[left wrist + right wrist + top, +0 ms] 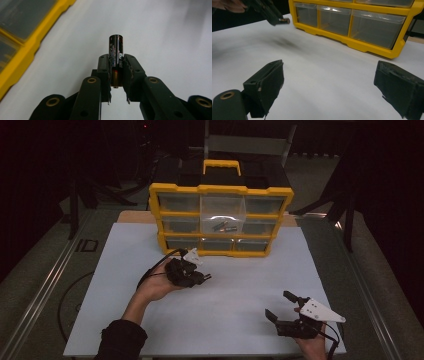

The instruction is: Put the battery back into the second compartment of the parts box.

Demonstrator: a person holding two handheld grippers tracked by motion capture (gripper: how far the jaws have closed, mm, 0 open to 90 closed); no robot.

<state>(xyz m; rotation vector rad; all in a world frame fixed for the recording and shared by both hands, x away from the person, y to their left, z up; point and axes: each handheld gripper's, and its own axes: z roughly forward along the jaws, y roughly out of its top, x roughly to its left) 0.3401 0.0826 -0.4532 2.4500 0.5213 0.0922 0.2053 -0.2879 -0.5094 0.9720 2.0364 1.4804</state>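
A black battery (115,57) with a copper-coloured band stands between the jaws of my left gripper (116,62), which is shut on it above the white table. In the high view my left gripper (202,278) hovers just in front of the yellow drawer organiser (221,218). Its middle drawer (223,215) is pulled out and holds a few batteries (223,226). In the right gripper view the left gripper tip with the battery (284,21) shows at upper left. My right gripper (280,306) is open near the table's front right, nothing between its jaws (327,85).
The white table top (225,295) spreads in front of the organiser. The organiser has a yellow carry handle (221,166) and clear drawers (374,26). Dark floor, rails and stands surround the table.
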